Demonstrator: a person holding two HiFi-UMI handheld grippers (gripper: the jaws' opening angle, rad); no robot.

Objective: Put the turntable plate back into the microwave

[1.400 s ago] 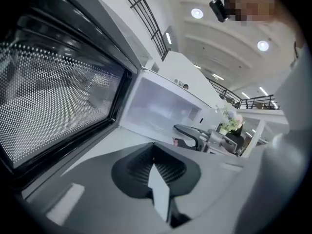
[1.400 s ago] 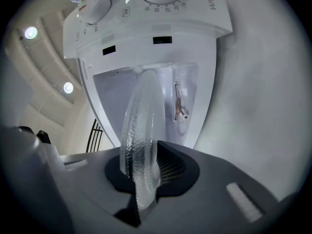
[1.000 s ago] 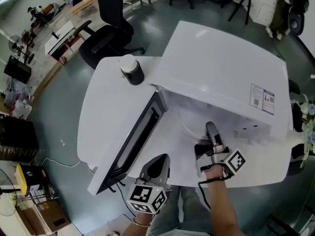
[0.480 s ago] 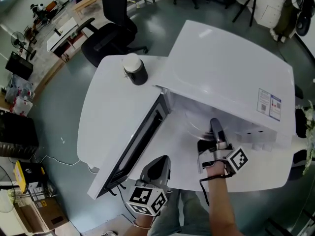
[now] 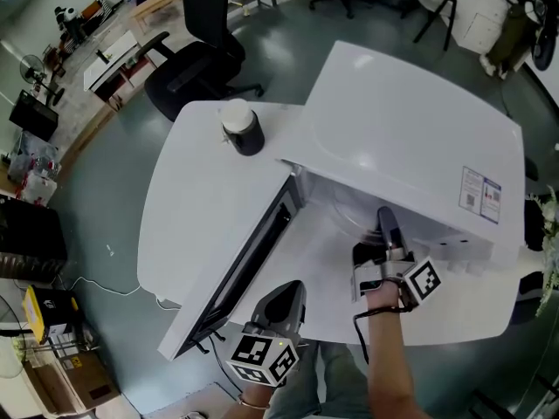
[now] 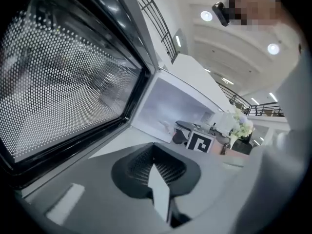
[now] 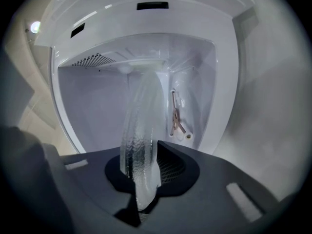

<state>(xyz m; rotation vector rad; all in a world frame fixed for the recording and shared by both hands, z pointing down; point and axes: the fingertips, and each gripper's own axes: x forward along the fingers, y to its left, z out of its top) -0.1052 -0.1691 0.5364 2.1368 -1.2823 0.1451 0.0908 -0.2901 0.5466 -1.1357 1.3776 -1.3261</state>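
Note:
The white microwave [image 5: 410, 120] stands on the white table [image 5: 201, 199] with its dark door [image 5: 253, 256] swung open to the left. My right gripper [image 5: 384, 221] reaches into the cavity mouth, shut on the rim of the clear glass turntable plate [image 5: 349, 209]. In the right gripper view the plate [image 7: 141, 145] shows edge-on between the jaws of that gripper [image 7: 146, 179], with the white cavity [image 7: 97, 106] ahead and a brownish three-armed piece [image 7: 176, 121] on one wall. My left gripper [image 5: 281, 302] hangs shut and empty by the table's front edge, below the door [image 6: 63, 82].
A black cylinder with a white lid [image 5: 241, 127] stands on the table behind the door. A black office chair [image 5: 196, 51] is beyond the table. The open door takes up the space left of the cavity. Flowers [image 6: 239, 126] show at the far right.
My right gripper has carried the plate a little deeper into the microwave's mouth. The left gripper has stayed where it was.

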